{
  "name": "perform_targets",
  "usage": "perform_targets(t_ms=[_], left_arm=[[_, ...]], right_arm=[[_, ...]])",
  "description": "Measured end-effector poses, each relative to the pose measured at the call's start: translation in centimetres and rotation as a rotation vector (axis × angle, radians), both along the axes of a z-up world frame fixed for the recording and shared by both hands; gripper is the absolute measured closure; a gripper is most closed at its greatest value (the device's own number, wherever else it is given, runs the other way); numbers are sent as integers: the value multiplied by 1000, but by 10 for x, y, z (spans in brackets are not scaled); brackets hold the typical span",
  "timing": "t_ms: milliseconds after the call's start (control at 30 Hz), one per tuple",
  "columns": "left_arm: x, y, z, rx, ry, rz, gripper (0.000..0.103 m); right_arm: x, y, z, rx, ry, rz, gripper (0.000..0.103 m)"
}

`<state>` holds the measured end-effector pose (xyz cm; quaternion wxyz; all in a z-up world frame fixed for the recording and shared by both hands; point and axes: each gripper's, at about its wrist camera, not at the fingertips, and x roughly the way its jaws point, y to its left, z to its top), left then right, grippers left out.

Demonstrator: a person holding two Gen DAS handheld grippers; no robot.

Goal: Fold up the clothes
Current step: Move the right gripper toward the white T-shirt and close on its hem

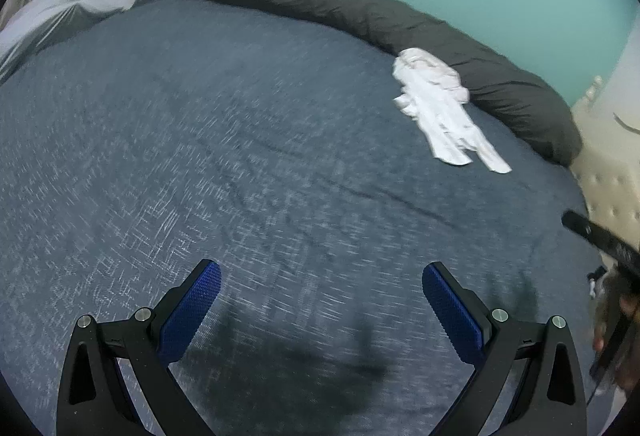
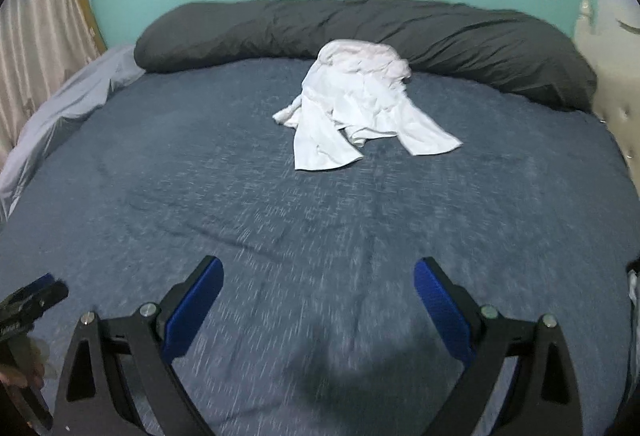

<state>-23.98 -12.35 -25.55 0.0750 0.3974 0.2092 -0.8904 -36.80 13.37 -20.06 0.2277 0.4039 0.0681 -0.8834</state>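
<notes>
Folding hasn't started as far as I can tell: the white garment (image 2: 360, 103) is a crumpled heap on the bed (image 2: 280, 228), right up against the long dark bolster pillow (image 2: 460, 35). Left tool (image 1: 322, 300) and right tool (image 2: 318, 296) are both spread wide, holding nothing, well short of that pillow. Right view shows the sleeves sprawled out; the left catches it side-on, plus the other tool at its edge.
</notes>
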Motion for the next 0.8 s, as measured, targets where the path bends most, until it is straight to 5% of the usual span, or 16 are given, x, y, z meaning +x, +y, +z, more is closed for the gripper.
perform_targets(t_ms=[567,700,800], left_arm=[[-17,-39,-38,82,-29,91,0],[-18,-40,-39,75,-30,86,0],[-19,-41,-44,78,-39,81,0]], right_arm=[[-153,-75,-75,5,-86,9,11],[-176,-93,-88,30,-103,23,29],[-192,-105,-100,69,-112,8,30]])
